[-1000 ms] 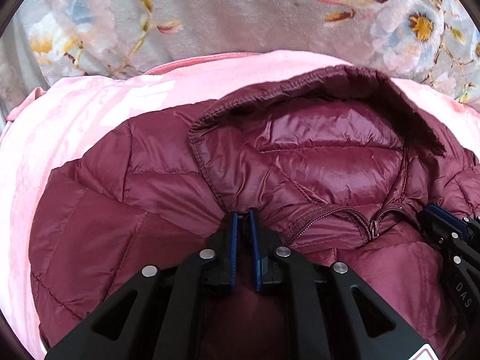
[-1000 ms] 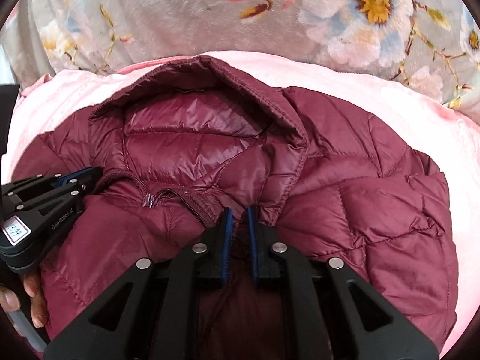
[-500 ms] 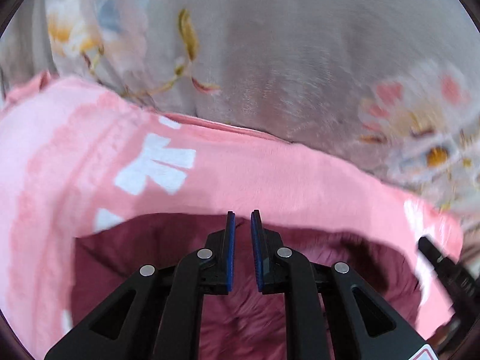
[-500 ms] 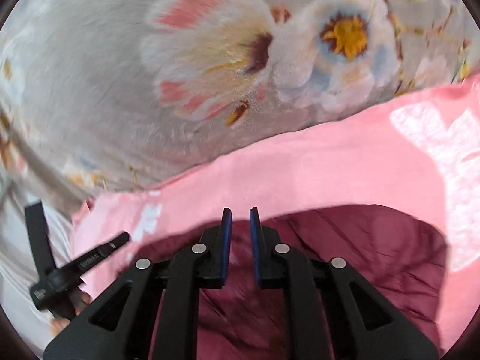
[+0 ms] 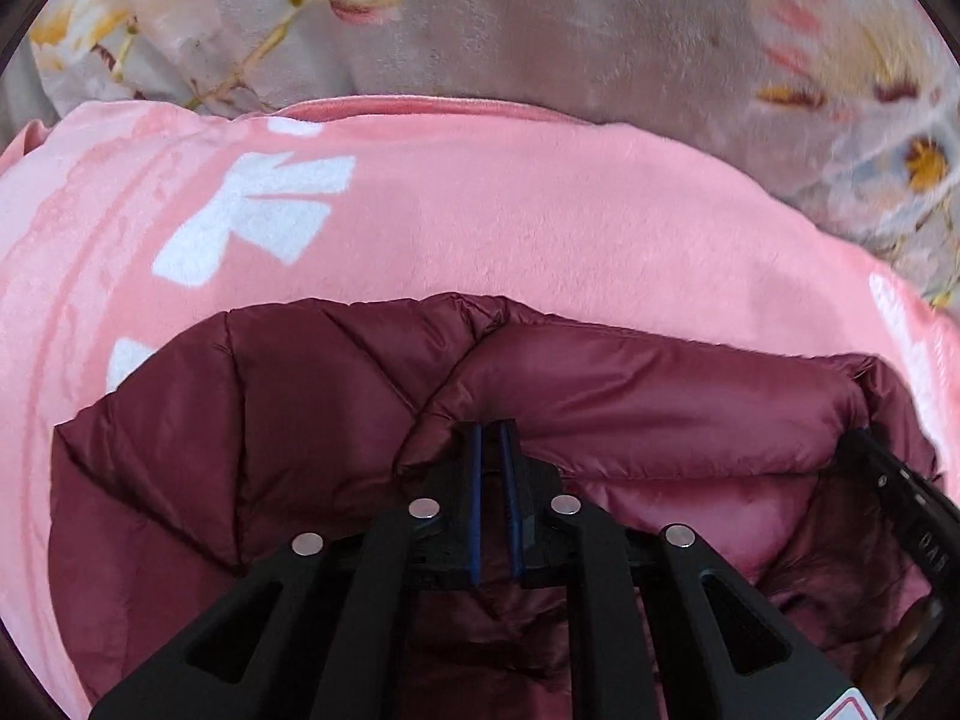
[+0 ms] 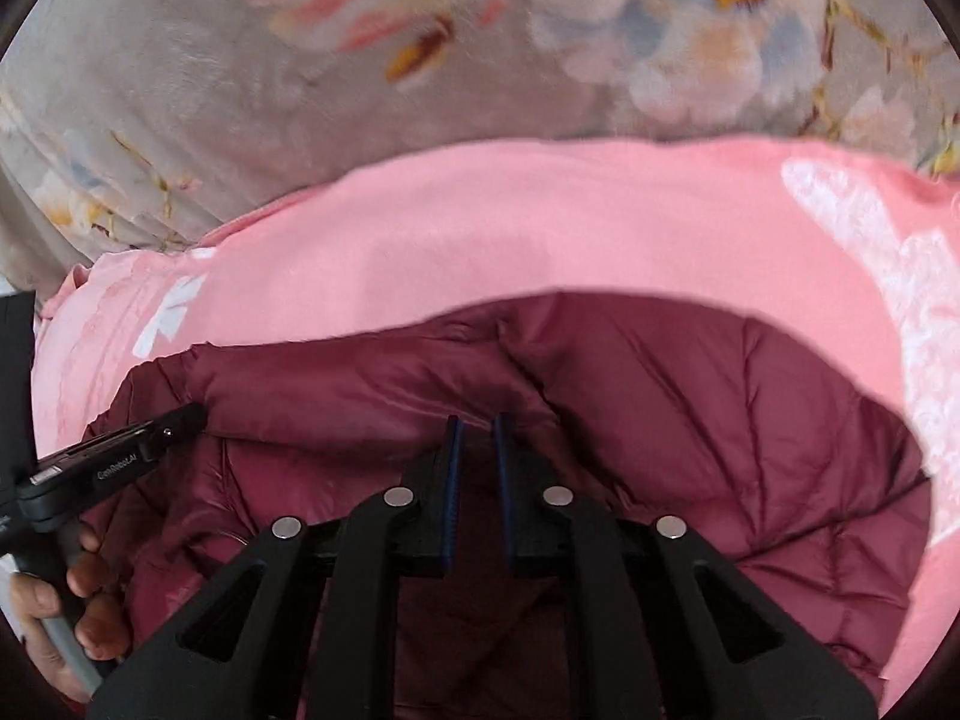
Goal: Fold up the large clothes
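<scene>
A maroon quilted puffer jacket (image 5: 288, 420) lies on a pink blanket (image 5: 480, 210); it also shows in the right wrist view (image 6: 720, 420). Its top part is folded over, so a rounded fold edge faces away from me. My left gripper (image 5: 493, 429) is shut on the jacket fabric at the fold. My right gripper (image 6: 475, 420) is also shut on jacket fabric, its fingers slightly apart around the cloth. The left gripper shows at the left of the right wrist view (image 6: 174, 426), the right gripper at the right edge of the left wrist view (image 5: 888, 480).
The pink blanket (image 6: 540, 228) with white marks lies on a grey floral bedspread (image 5: 570, 18), which also fills the top of the right wrist view (image 6: 240, 60). A hand (image 6: 66, 612) holds the left gripper's handle.
Both grippers carried the jacket's hood and collar part up and over, then came back down. The hood and zipper are now hidden under the fold.
</scene>
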Tool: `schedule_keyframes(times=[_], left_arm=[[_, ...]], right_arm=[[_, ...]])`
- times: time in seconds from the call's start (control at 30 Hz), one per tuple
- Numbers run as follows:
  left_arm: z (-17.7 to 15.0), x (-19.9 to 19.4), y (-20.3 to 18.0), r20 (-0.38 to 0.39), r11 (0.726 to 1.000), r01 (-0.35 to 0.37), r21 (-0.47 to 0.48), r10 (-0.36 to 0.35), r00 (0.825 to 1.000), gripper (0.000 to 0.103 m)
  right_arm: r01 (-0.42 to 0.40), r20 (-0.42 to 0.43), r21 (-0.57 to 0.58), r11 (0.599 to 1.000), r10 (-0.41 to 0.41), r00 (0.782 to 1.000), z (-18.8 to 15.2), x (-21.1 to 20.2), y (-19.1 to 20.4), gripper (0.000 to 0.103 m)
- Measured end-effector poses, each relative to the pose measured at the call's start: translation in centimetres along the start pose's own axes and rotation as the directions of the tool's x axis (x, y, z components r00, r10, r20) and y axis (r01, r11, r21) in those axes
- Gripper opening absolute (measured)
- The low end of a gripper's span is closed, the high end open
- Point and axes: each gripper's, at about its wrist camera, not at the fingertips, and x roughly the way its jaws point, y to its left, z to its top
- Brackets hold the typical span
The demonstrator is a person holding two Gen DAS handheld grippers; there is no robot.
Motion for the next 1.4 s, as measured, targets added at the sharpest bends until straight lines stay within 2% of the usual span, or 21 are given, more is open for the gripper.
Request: schedule_keyframes(times=[0.23, 0.33, 1.2, 1.4], left_arm=[[-2.0, 0.5, -1.2, 0.113, 0.993, -0.075, 0.087, 0.065, 0.991, 0.011], [-2.1, 0.7, -1.6, 0.133, 0.987, -0.117, 0.109, 0.102, 0.986, 0.011], [-2.8, 1.2, -2.6, 0.172, 0.967, -0.198, 0.16, 0.17, 0.97, 0.009], [-2.7, 1.4, -2.7, 0.174, 0.964, -0.207, 0.164, 0.178, 0.968, 0.009]], right_arm=[[0.035, 0.053, -0.05, 0.998, -0.032, 0.998, -1.2, 0.7, 0.6, 0.008], [0.061, 0.063, -0.075, 0.995, -0.057, 0.996, -1.2, 0.9, 1.0, 0.008], [0.191, 0.095, -0.185, 0.964, -0.176, 0.98, -1.3, 1.3, 2.9, 0.009], [0.181, 0.094, -0.178, 0.967, -0.166, 0.982, -1.3, 1.3, 2.7, 0.009]])
